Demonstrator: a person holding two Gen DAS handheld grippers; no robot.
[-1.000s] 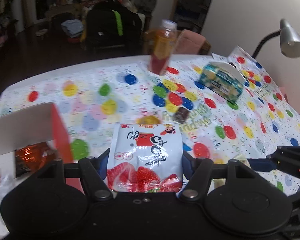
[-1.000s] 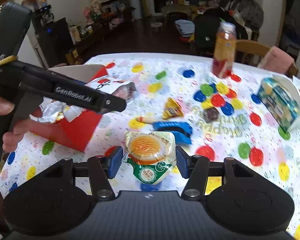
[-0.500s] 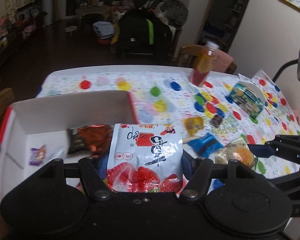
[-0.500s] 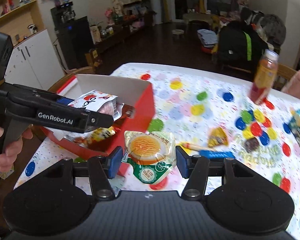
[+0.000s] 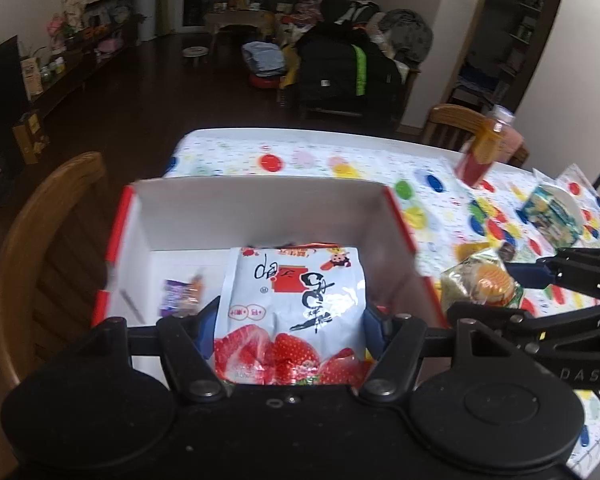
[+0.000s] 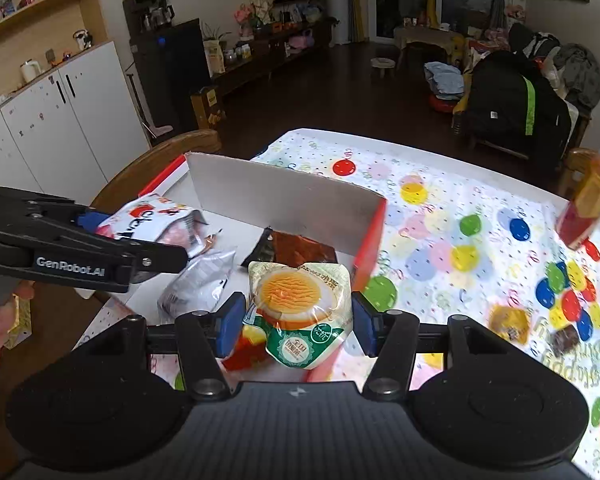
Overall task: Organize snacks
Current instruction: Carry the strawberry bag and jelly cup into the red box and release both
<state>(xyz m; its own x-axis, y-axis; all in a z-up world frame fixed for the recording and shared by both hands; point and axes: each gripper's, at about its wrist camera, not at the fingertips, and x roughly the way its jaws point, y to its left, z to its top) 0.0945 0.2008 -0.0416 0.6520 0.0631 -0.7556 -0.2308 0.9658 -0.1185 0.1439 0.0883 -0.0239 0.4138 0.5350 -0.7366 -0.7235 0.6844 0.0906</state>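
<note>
The left claw (image 5: 290, 330) is clamped on a white strawberry snack bag (image 5: 296, 308), holding it above the open red-and-white box (image 5: 260, 208) that sits at the bench's left end, next to a wooden chair (image 5: 40, 256). The right claw (image 6: 296, 322) is clamped on a round cake in a green-and-white wrapper (image 6: 300, 304), held over the box's near right corner, just beside the left claw. Inside the box lie a small purple candy (image 5: 178, 300), a dark brown packet (image 6: 300, 250) against the far wall and a silver packet (image 6: 198, 284). Out on the dotted tablecloth (image 6: 440, 216), toward the bench's far right corner, stand an orange drink bottle (image 6: 592, 200) and a blue-green carton (image 5: 552, 216), with two small wrapped sweets (image 6: 536, 326) nearer the middle.
</note>
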